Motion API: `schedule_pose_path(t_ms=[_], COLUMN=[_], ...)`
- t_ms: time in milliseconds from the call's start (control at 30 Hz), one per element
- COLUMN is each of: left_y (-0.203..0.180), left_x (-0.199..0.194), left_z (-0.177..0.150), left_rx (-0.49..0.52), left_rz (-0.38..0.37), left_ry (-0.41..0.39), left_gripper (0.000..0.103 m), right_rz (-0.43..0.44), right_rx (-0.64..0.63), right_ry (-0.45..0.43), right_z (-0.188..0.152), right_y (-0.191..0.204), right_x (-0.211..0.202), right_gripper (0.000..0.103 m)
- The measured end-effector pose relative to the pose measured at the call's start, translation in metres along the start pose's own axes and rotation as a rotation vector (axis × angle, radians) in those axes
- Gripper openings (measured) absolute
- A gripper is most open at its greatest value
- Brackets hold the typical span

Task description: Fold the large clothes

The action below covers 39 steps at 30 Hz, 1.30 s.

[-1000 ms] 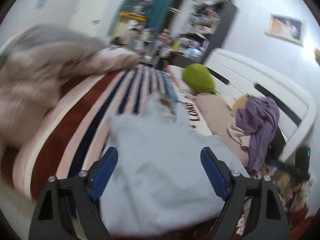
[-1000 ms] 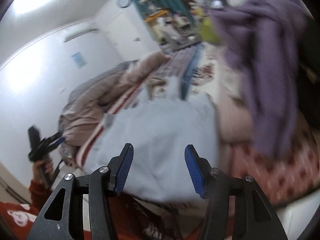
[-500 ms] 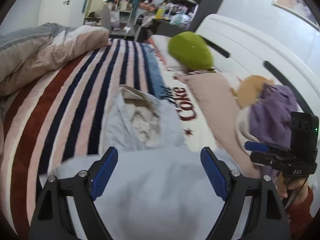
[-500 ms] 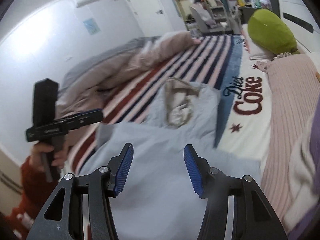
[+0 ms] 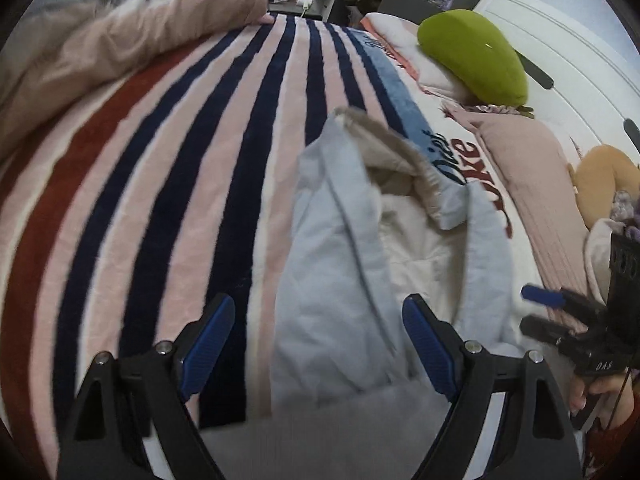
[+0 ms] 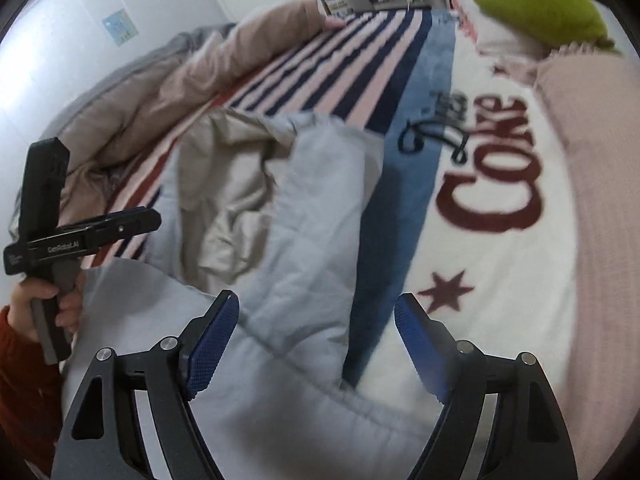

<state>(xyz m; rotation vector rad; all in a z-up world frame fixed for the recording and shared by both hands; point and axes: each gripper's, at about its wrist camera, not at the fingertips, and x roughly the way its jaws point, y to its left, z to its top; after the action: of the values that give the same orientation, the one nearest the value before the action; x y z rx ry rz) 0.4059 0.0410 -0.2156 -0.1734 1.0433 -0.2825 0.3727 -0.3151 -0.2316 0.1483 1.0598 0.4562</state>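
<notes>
A large pale blue padded jacket with a beige lining lies crumpled on the striped bed blanket. It also shows in the right wrist view. My left gripper is open and empty, low over the jacket's near part. My right gripper is open and empty above the jacket's right edge. Each gripper shows in the other's view: the right one at the right, the left one at the left.
A green cushion and pink pillow lie near the white headboard. A bunched beige and grey duvet fills the bed's left side. A "Diet Coke" blanket covers the right side. Cluttered shelves stand behind the bed.
Both grippers have dropped and moved forward over the jacket. The jacket, earlier spread wide under both views, now lies bunched with its lining showing.
</notes>
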Motion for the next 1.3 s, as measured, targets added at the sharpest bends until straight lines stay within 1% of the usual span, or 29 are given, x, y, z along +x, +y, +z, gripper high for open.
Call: schedule_pose_path(t_ms=[67,133,167,200,233,300,333,400,467,533,567,633,667,700,733,767,833,867,900,933,967,1000,1067,1133,1200,1233,1267,1300], left_y=[0.004,0.005,0.004,0.003,0.001,-0.008,-0.011,-0.016,-0.022,-0.032,-0.04,-0.052,-0.058,-0.064,-0.067,-0.071,-0.076,-0.078,-0.08,-0.082,-0.084,-0.085,-0.09,-0.086,-0.076,-0.072,-0.068,-0.064], left_x=[0.011,0.016,0.017,0.017,0.017,0.012,0.009,0.0,-0.014,-0.03,-0.041,-0.061,-0.072,-0.084,-0.092,-0.103,-0.121,-0.13,-0.139,-0.148,-0.156,-0.159,-0.166,-0.165,-0.163,-0.163,-0.161,-0.158], left_z=[-0.001,-0.002,-0.003,-0.003,-0.003,-0.005,-0.006,-0.008,-0.011,-0.013,-0.015,-0.019,-0.022,-0.026,-0.028,-0.033,-0.042,-0.047,-0.052,-0.059,-0.065,-0.071,-0.089,-0.105,-0.122,-0.129,-0.136,-0.142], left_rx=[-0.025,-0.034,-0.035,-0.037,-0.034,-0.007,0.006,0.013,0.023,0.062,0.089,0.129,0.147,0.168,0.182,0.195,0.207,0.211,0.212,0.214,0.22,0.228,0.261,0.264,0.256,0.261,0.273,0.28], left_rz=[-0.009,-0.033,-0.049,-0.071,-0.076,-0.066,-0.059,-0.058,-0.062,-0.053,-0.051,-0.056,-0.058,-0.059,-0.063,-0.077,-0.111,-0.132,-0.155,-0.189,-0.217,-0.231,-0.225,-0.226,-0.252,-0.261,-0.268,-0.264], left_ry=[-0.002,-0.011,-0.011,-0.008,-0.008,-0.018,-0.023,-0.051,-0.091,-0.13,-0.155,-0.195,-0.218,-0.242,-0.261,-0.281,-0.314,-0.333,-0.349,-0.363,-0.377,-0.385,-0.387,-0.383,-0.372,-0.368,-0.36,-0.352], left_gripper=[0.082,0.066,0.046,0.032,0.028,0.013,0.01,0.007,0.006,0.005,0.005,0.005,0.005,0.005,0.005,0.004,0.004,0.004,0.003,0.003,0.003,0.003,0.003,0.003,0.003,0.003,0.003,0.003], right_rz=[0.027,0.046,0.054,0.058,0.063,0.068,0.067,0.075,0.095,0.134,0.146,0.136,0.127,0.133,0.145,0.175,0.23,0.241,0.231,0.198,0.186,0.176,0.175,0.193,0.186,0.18,0.177,0.172], right_rx=[0.03,0.044,0.05,0.052,0.051,0.044,0.036,0.029,0.03,0.018,-0.011,-0.076,-0.116,-0.15,-0.171,-0.21,-0.261,-0.275,-0.277,-0.272,-0.262,-0.24,-0.182,-0.128,-0.087,-0.09,-0.095,-0.101], right_ry=[0.013,0.01,0.007,0.004,-0.002,-0.018,-0.025,-0.04,-0.049,-0.032,-0.016,-0.009,-0.01,-0.011,-0.011,-0.008,0.018,0.044,0.063,0.093,0.109,0.12,0.127,0.127,0.118,0.101,0.078,0.048], right_z=[-0.003,-0.004,-0.005,-0.006,-0.006,-0.005,-0.005,-0.007,-0.011,-0.018,-0.023,-0.032,-0.04,-0.048,-0.053,-0.063,-0.079,-0.088,-0.094,-0.102,-0.106,-0.11,-0.113,-0.114,-0.116,-0.118,-0.119,-0.119], right_y=[-0.008,-0.012,-0.014,-0.013,-0.013,-0.009,-0.006,-0.001,0.005,0.015,0.023,0.04,0.051,0.062,0.069,0.082,0.1,0.109,0.114,0.118,0.118,0.116,0.109,0.101,0.095,0.093,0.091,0.088], right_x=[0.015,0.023,0.025,0.025,0.025,0.021,0.019,0.012,0.005,-0.003,-0.006,-0.013,-0.018,-0.025,-0.029,-0.034,-0.037,-0.034,-0.028,-0.017,-0.009,0.0,0.012,0.013,0.001,-0.009,-0.019,-0.031], right_gripper=[0.077,0.077,0.077,0.077,0.077,0.077,0.077,0.077,0.077,0.077,0.077,0.077,0.075,0.071,0.054,0.037,0.025,0.025,0.025,0.025,0.023,0.022,0.014,0.015,0.022,0.03,0.036,0.039])
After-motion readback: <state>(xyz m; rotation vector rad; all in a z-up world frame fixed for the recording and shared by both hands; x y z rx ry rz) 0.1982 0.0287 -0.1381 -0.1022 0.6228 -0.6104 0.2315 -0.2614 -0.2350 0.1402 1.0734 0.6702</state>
